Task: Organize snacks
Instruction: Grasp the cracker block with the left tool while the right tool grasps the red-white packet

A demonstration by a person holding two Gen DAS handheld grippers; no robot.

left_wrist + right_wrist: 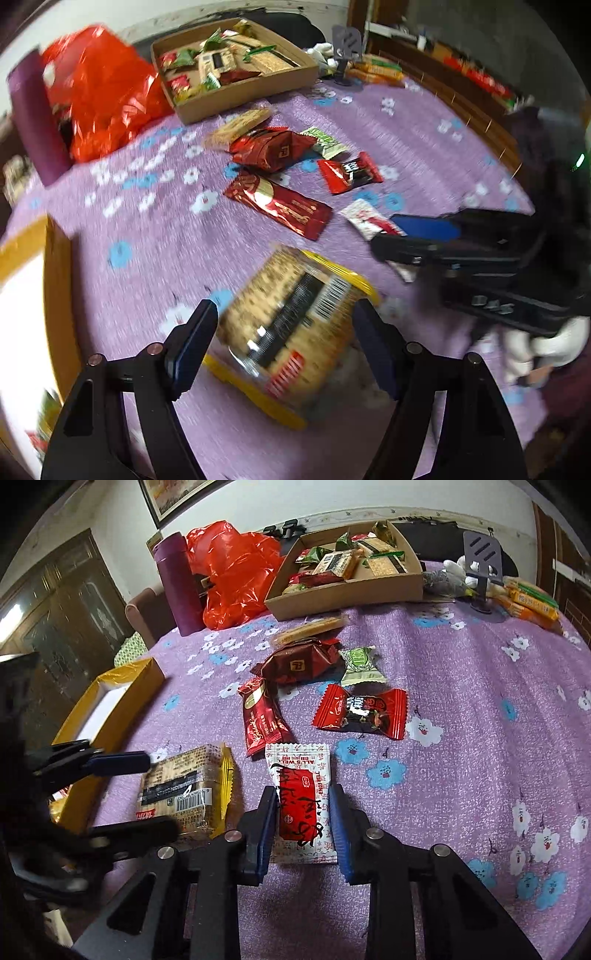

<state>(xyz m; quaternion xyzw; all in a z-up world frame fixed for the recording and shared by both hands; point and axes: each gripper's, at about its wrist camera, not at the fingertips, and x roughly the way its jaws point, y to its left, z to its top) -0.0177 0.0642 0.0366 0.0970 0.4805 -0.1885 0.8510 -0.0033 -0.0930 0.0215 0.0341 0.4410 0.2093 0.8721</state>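
**Snacks on purple floral cloth: both grippers at packets**

Snacks lie scattered mid-table on a purple woven tablecloth [461, 672] printed with white and blue flowers.

Left gripper [284, 332]: jaws spread wide, straddling a cracker pack [295, 332]. Pack is a rectangular block in clear glossy film with yellow crimped ends, barcode and a black label band. Motion blur in the left wrist view; I cannot tell whether the pads touch the film, and gaps show at both sides, so I record it as released. In the right wrist view the same pack [184, 790] lies flat beside a shallow yellow box [110, 701] with a white interior.

Right gripper [303, 823]: blue pads on either side of a flat white sachet [301, 797] with a red panel and serrated edges. Pads stand just beside its long edges; the sachet lies flat on the cloth, uncreased. Jaws parted, no grip evident.

Loose items beyond:
- long red foil bar [262, 720], glossy, creased
- red-and-black twist-end candy [362, 712]
- dark red pillow-shaped foil pack [299, 662]
- pale green wrapper [360, 664], flared ends
- tan cracker bar [310, 627] in clear film

Farther back: brown cardboard tray [351, 590] holding assorted packets, crinkled red plastic bag [236, 572], matte purple cylinder [177, 583] standing upright.
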